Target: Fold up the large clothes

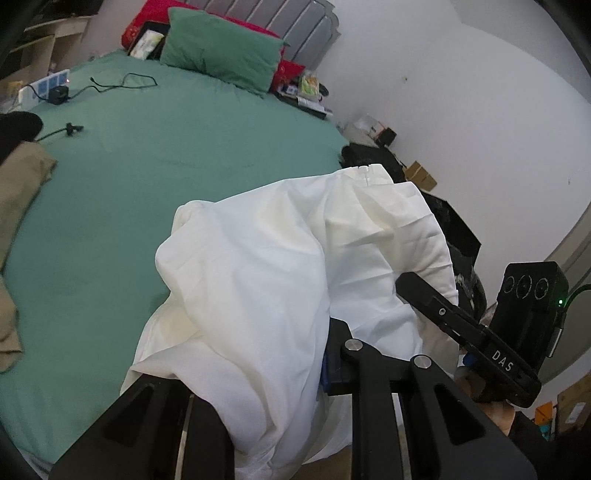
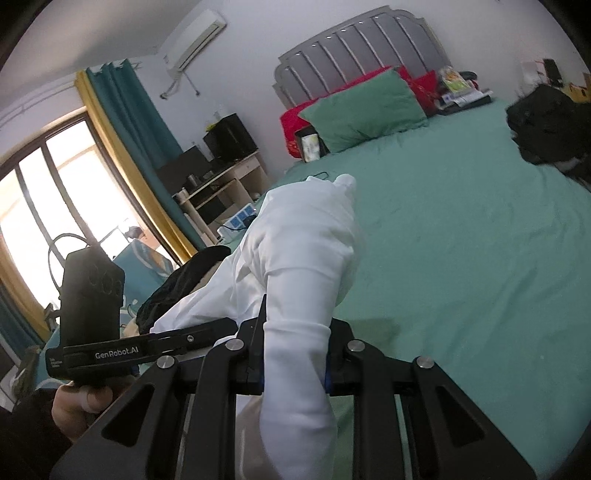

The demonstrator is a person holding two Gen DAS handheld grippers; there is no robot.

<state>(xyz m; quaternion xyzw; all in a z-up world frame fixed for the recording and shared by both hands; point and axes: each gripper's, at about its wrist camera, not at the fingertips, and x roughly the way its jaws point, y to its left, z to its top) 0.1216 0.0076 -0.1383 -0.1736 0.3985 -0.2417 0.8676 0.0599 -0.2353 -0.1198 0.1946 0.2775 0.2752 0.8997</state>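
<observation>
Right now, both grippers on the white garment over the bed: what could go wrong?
1. The white garment is bunched, so laying it on the green sheet may trap creases.
2. The charger cable lies on the sheet; spread fabric could snag it.
3. The right gripper pinches a thick roll that may slip.

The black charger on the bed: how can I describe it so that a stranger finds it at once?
Start at the grey headboard and the green pillow, then cross the green sheet to its far left edge. The black charger sits beside a white power strip. A thin black cable trails from it.
</observation>
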